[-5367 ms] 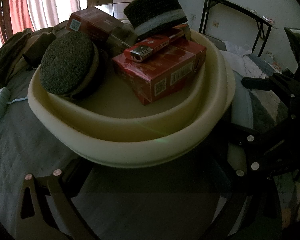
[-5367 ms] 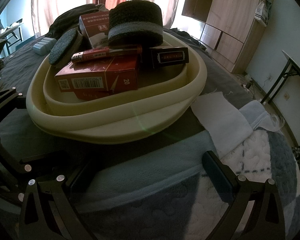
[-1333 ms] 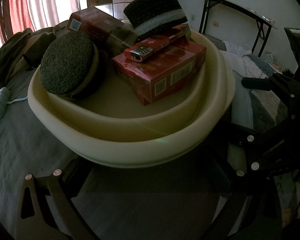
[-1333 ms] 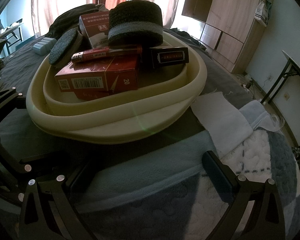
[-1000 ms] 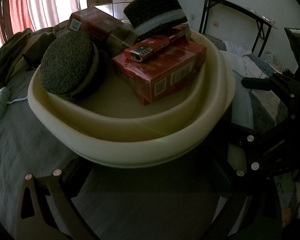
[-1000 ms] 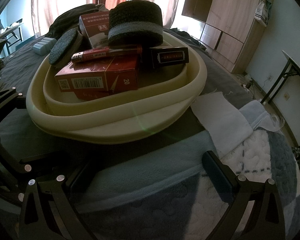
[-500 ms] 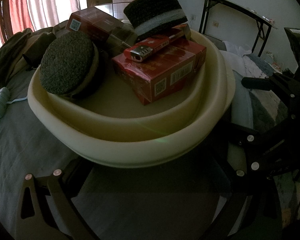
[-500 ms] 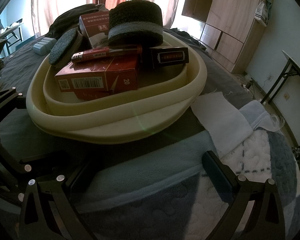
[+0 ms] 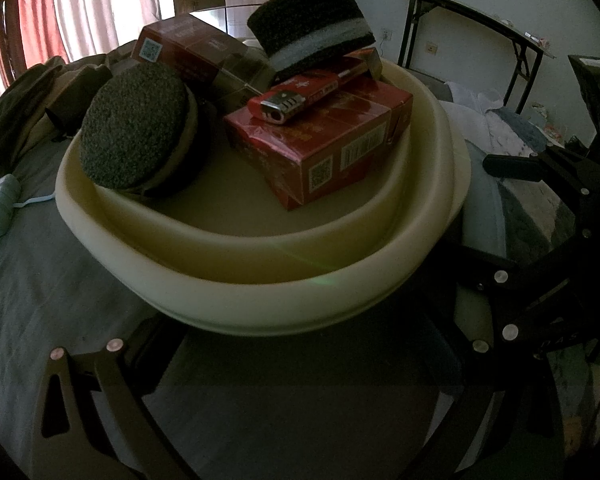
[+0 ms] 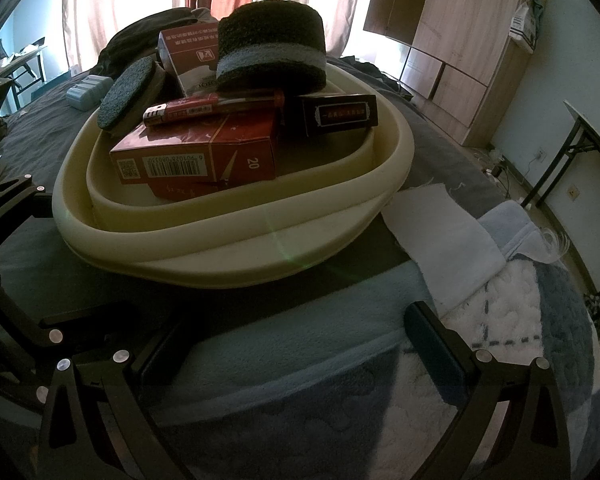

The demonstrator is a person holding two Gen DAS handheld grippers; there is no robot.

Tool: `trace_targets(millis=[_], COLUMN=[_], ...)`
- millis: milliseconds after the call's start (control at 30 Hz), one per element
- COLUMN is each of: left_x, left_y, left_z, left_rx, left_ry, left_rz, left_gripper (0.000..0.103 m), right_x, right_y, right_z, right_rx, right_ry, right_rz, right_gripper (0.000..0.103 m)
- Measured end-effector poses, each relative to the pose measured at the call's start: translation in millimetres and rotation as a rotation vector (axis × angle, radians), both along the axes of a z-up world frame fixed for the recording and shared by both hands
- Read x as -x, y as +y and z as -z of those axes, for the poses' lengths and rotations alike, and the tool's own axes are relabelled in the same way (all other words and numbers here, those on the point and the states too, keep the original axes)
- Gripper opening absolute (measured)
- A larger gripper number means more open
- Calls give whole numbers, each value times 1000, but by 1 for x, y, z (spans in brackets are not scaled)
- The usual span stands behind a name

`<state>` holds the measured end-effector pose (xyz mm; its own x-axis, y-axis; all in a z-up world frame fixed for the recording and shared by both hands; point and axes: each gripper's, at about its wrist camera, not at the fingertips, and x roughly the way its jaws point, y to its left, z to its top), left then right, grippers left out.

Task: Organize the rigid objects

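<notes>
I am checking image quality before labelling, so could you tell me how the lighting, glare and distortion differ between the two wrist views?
Left wrist view: dim and underexposed, the cream tray and red box murky, with a faint green flare spot on the tray's near rim. Right wrist view: brighter, but the curtains behind are blown out, with a green flare streak across the tray wall. Both: strong fisheye bending and dark vignetted corners.
</notes>
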<state>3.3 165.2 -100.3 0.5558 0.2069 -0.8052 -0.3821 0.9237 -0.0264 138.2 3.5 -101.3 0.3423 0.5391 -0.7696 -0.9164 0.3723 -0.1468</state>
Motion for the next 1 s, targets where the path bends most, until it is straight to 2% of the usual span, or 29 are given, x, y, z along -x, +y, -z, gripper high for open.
trace_targets(millis=[1000], left_x=[-1], left_y=[-2], left_z=[0], left_rx=[-10], left_ry=[4], left_rz=[2], left_gripper=[103], right_x=[-2], right_y=[-1], right_z=[0], right_rx=[0], right_ry=[3], right_rz=[-1], right_gripper=[103])
